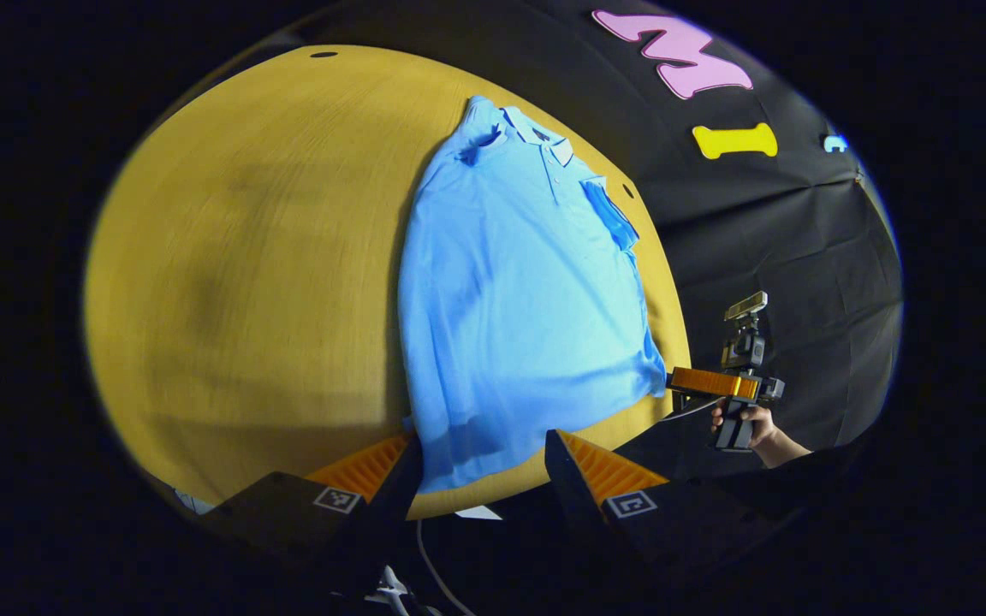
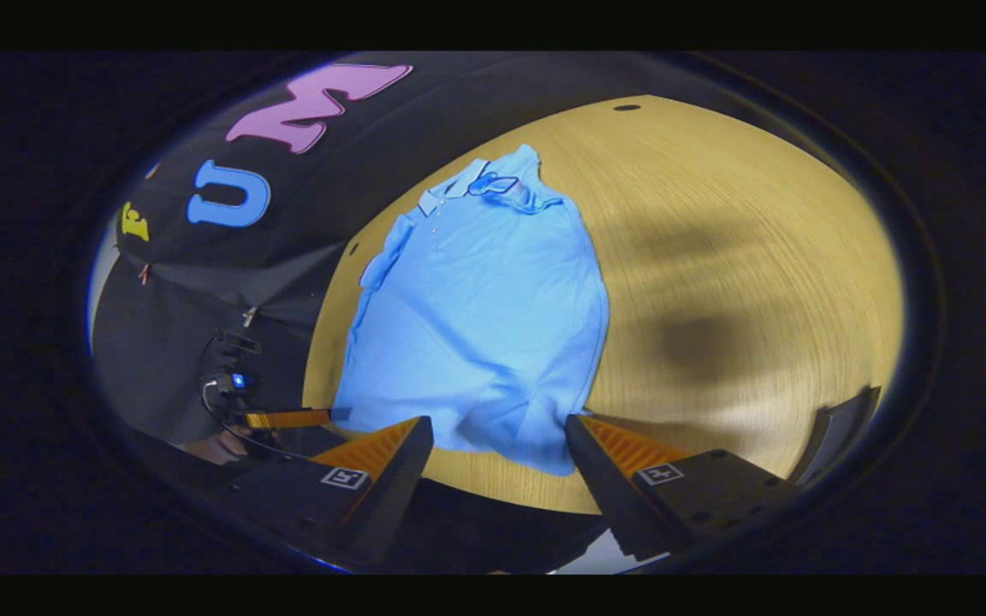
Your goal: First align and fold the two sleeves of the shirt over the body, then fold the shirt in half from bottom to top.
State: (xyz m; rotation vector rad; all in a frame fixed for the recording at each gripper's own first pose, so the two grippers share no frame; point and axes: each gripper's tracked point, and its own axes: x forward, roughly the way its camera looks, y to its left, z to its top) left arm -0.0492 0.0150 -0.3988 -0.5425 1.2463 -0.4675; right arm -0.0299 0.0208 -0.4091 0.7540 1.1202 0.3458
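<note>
Blue polo shirt (image 1: 519, 299) lies flat on the yellow wood table (image 1: 245, 282), collar at the far end, hem toward me, both sleeves already folded in over the body. In the left gripper view my left gripper (image 1: 480, 466) sits low at the near table edge w/ jaws wide apart, hem corner lying between the fingers, not pinched. Farther right I see the right gripper (image 1: 680, 378) level w/ the table, a hand (image 1: 750, 423) on its grip, tip just at the shirt's other hem corner; can't tell contact. In the right gripper view its jaws stand wide too, hem (image 2: 501, 436) between them.
</note>
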